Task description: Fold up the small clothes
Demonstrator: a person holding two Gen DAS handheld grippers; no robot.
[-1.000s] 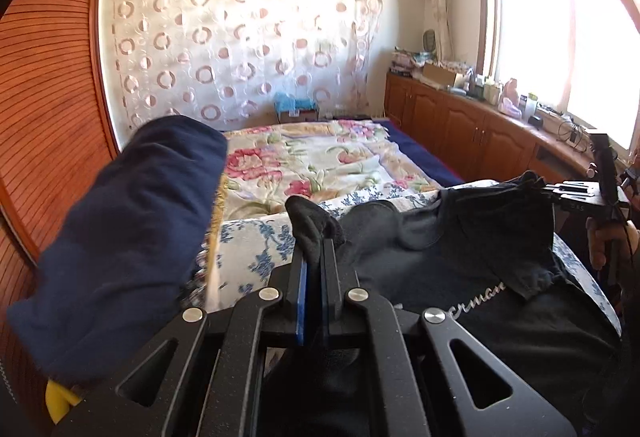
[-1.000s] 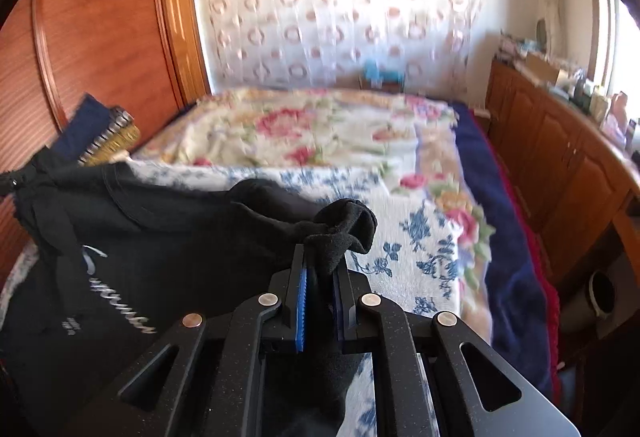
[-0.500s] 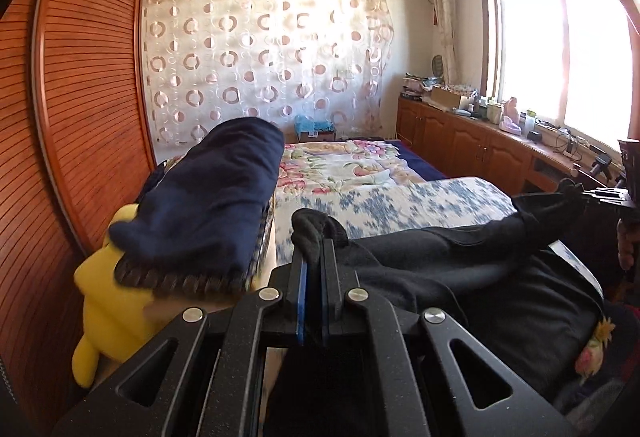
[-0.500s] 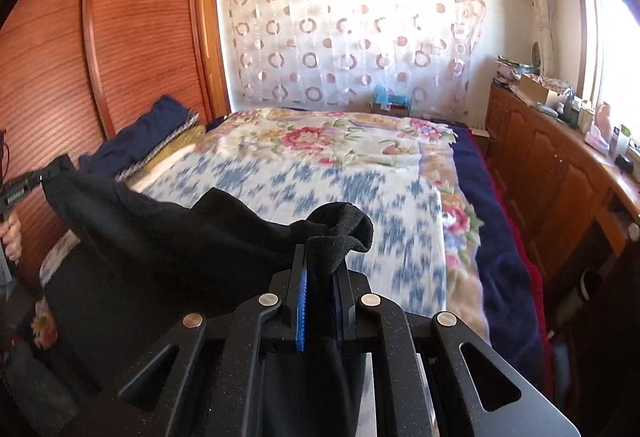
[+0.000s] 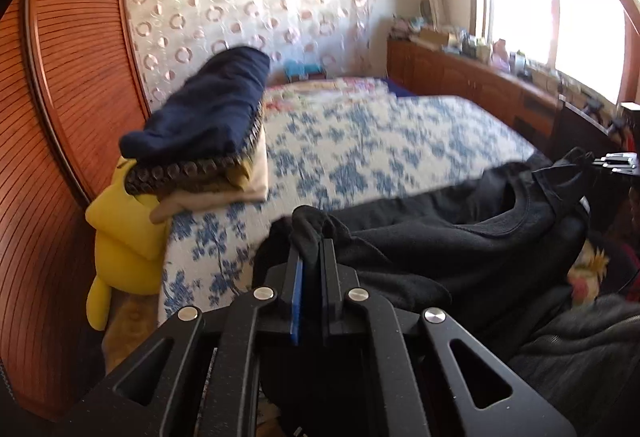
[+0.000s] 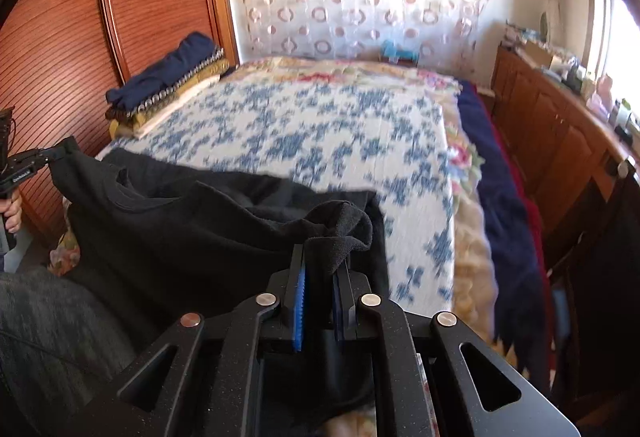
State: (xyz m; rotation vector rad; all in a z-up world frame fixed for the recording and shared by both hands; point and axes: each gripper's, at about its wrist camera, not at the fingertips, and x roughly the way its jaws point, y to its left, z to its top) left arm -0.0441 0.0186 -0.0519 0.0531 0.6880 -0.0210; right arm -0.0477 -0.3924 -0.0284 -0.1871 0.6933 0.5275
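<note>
A black T-shirt (image 5: 460,237) hangs stretched between my two grippers at the near edge of the bed. My left gripper (image 5: 312,249) is shut on a bunched corner of the shirt. My right gripper (image 6: 322,257) is shut on the other bunched corner of the black T-shirt (image 6: 180,229). The right gripper also shows at the far right of the left wrist view (image 5: 616,161), and the left gripper appears at the far left of the right wrist view (image 6: 28,163), with a hand under it. The shirt's lower part drapes below the bed edge, out of sight.
The bed carries a blue-and-white floral cover (image 6: 320,133). A stack of folded clothes (image 5: 208,141) topped by a navy piece sits at the bed's left edge, above a yellow plush toy (image 5: 124,237). A wooden wardrobe (image 5: 52,157) stands left, wooden cabinets (image 6: 560,125) right.
Both grippers have pulled back toward the foot of the bed with the shirt still held. The shirt, earlier spread higher on the cover, now hangs at the near edge.
</note>
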